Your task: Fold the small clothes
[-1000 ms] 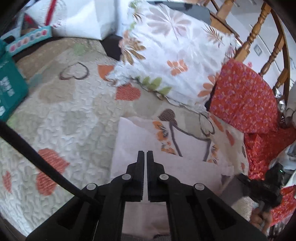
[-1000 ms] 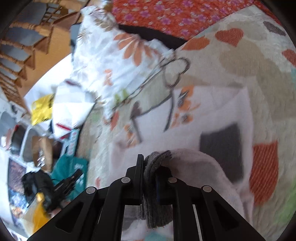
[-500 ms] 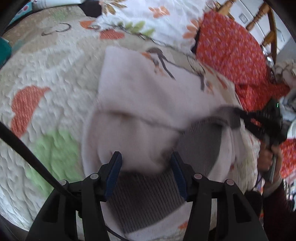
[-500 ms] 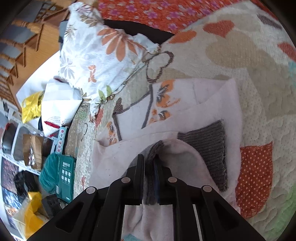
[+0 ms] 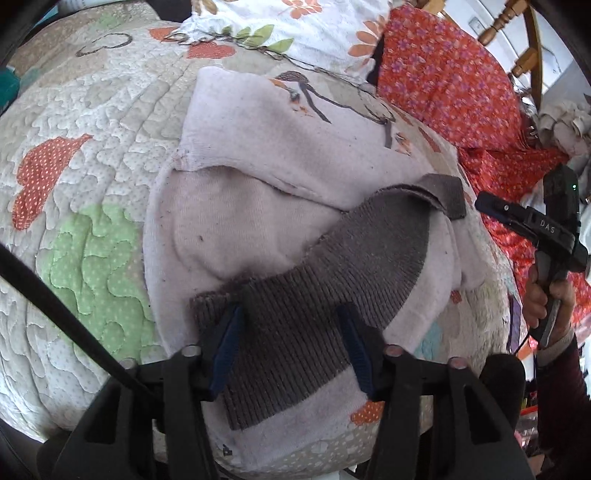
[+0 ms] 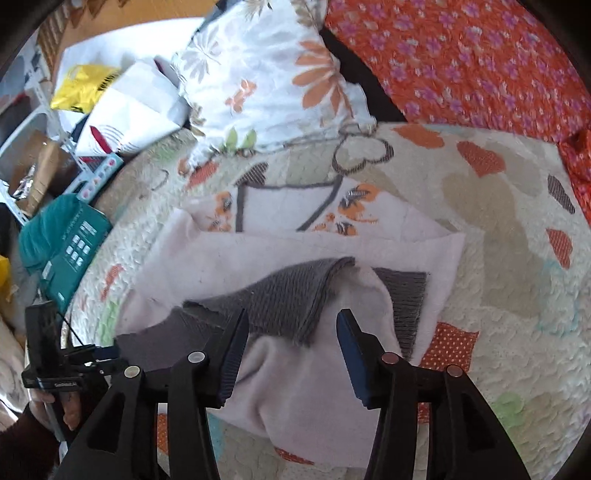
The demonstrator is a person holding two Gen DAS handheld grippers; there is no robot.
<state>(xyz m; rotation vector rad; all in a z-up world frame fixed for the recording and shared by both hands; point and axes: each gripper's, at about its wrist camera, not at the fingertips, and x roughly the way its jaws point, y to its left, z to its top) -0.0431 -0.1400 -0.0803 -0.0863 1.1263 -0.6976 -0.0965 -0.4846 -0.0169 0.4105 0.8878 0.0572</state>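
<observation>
Pale pink knit forms the body of the small garment (image 5: 236, 206), which lies on the quilted bedspread (image 5: 96, 266) with its grey ribbed band (image 5: 332, 280) draped loosely across the top. In the left wrist view the garment's long axis runs from the near edge of the bed away toward the floral pillow (image 5: 314, 26); its printed far end points at that pillow, and the grey band crosses the axis diagonally, from lower left to upper right. A second grey ribbed cuff (image 6: 406, 295) shows flat at the garment's right side in the right wrist view.

Left gripper (image 5: 291, 332): fingers spread wide, released, straddling the near end of the grey band without pinching it. Right gripper (image 6: 290, 345): fingers likewise apart and released, hovering over a fold of the band and the pink cloth. The right gripper, held in a hand (image 5: 546, 299), also appears at the right margin of the left view, well apart from the garment.

Edges: the garment's left side is bordered by open quilt; the pillow and an orange floral cloth (image 6: 461, 62) close off the far side; a teal package (image 6: 62, 243) lies beyond the quilt's left edge.
</observation>
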